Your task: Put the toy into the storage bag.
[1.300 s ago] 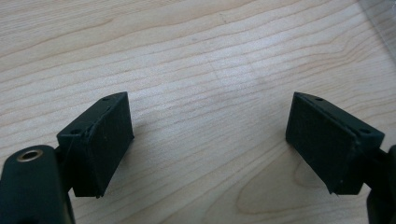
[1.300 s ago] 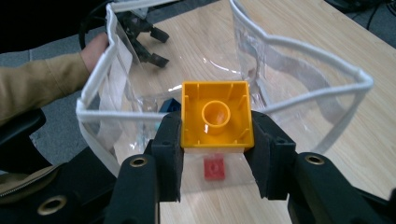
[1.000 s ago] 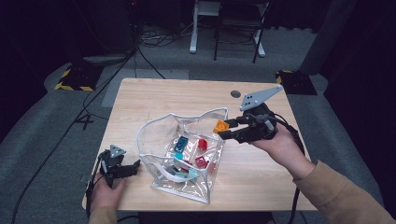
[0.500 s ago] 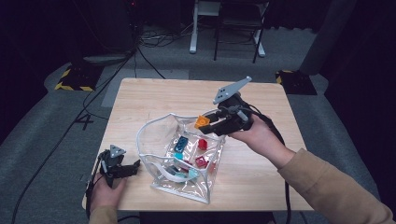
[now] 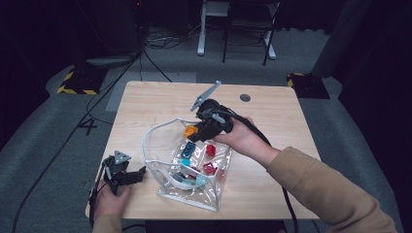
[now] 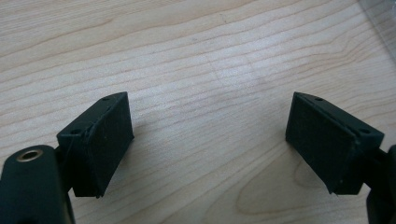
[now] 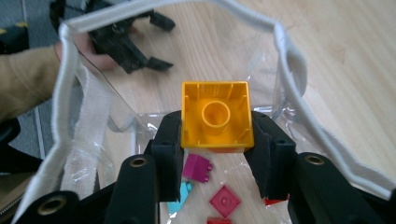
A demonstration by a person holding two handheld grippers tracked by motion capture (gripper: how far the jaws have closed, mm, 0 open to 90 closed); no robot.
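The right gripper (image 7: pixel 215 140) is clamped on the orange block (image 7: pixel 217 116), holding it just above the open mouth of the clear bag (image 5: pixel 160 141), over the loose blocks (image 5: pixel 210 150) inside. The left gripper (image 5: pixel 127 175), jaws apart, rests beside the bag.

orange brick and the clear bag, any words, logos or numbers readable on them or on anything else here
None: the orange brick in the right claw, the clear bag, the loose bricks inside it and the table carry no readable word, logo or number.
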